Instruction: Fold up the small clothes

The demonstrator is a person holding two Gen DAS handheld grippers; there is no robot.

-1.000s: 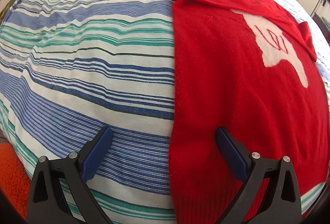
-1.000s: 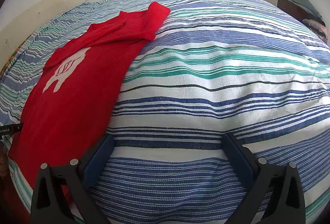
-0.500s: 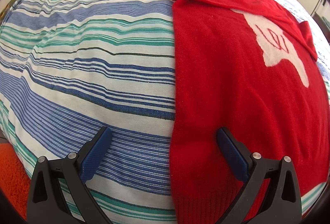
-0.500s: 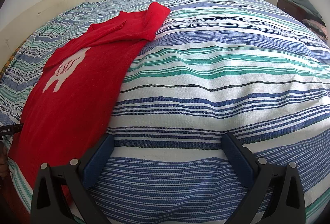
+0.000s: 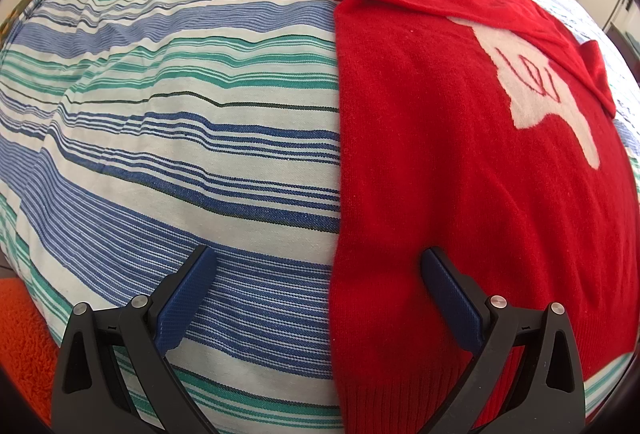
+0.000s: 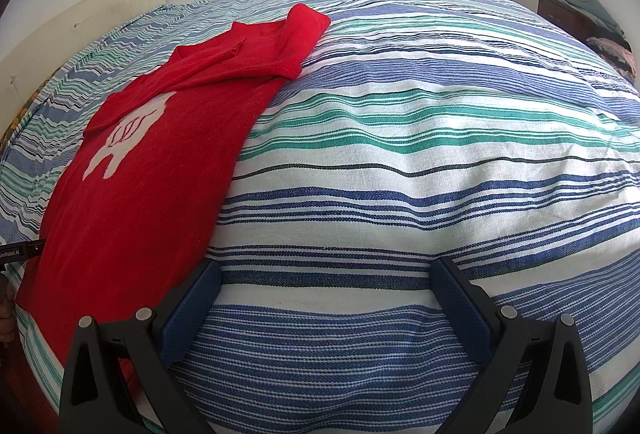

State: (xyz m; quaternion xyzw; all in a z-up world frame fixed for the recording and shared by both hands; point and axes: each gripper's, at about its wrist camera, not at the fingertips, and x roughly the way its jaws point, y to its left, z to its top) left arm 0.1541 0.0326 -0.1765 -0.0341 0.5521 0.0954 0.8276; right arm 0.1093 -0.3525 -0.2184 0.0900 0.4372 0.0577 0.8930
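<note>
Lying flat on the striped bed (image 6: pixel 400 154), the red sweater (image 5: pixel 460 174) has both sleeves folded in, evidently ready for lengthwise folding. Left tongs (image 5: pixel 316 266) straddle its hem edge, spread; right tongs (image 6: pixel 326 276) spread, empty, beside it.

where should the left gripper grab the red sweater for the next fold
Probably the ribbed hem corner of the red sweater, nearest the left gripper, coming in from the near edge of the striped bedspread. Sleeves are already folded in; the body lies flat, so the edge pinches easily.
</note>
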